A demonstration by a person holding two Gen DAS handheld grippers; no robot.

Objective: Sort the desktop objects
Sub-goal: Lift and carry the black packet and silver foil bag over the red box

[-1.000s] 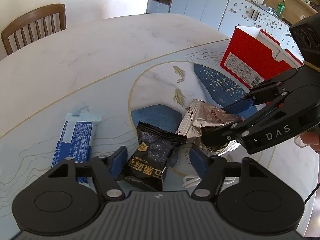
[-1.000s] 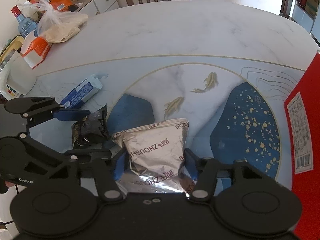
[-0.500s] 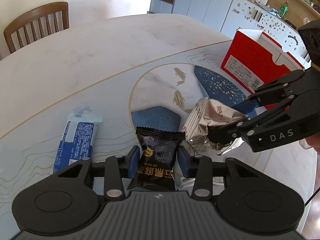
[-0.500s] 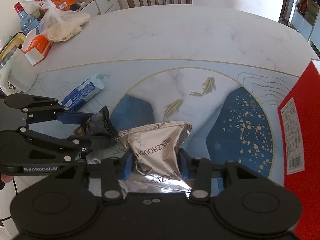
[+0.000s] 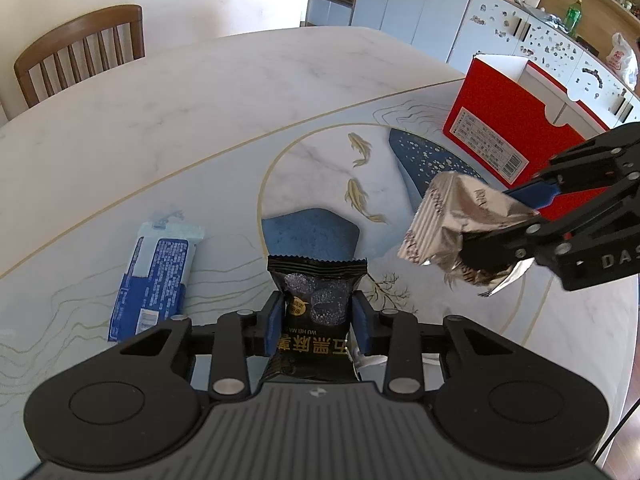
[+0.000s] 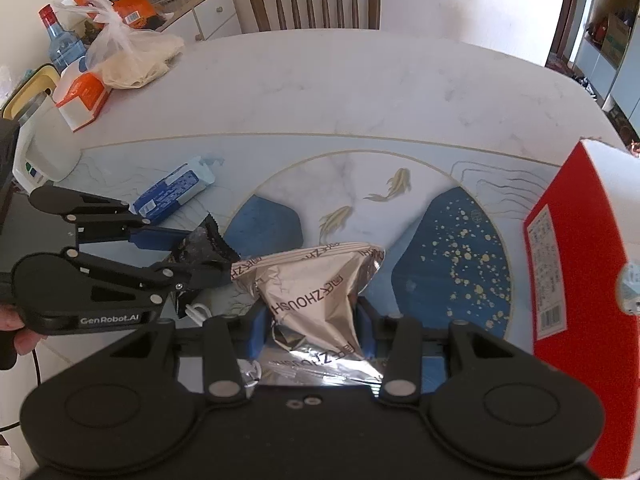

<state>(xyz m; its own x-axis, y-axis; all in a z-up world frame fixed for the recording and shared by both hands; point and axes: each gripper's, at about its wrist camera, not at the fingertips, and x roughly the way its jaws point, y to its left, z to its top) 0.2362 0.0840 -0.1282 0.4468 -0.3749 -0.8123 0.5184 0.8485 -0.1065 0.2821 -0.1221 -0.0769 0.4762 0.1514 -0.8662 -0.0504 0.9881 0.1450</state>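
— Holding two snack packets now, aren't we? Where does each sit?

— Yes. Our left hand-held gripper is clamped on a black snack packet, low over the near edge of the desk. Our right hand-held gripper is clamped on a crumpled silver foil packet, lifted clear of the desk's surface, toward the right edge.

— How far along is the sorting?

— Early, we judge. Both packets are gripped but neither is put away. A blue-and-white wrapped pack lies untouched toward the near left of the desk. A red box stands open at the right edge, probably the destination; we cannot see inside it.

— Any writing?

— The silver packet reads "ZHOUSH", partly hidden by creases. The black packet shows "WU HEI MA" above Chinese characters. The left gripper's body says "GenRobot.AI"; the right shows "DAS", then the frame cuts it off. The box's white label has a barcode, its print too small to read.
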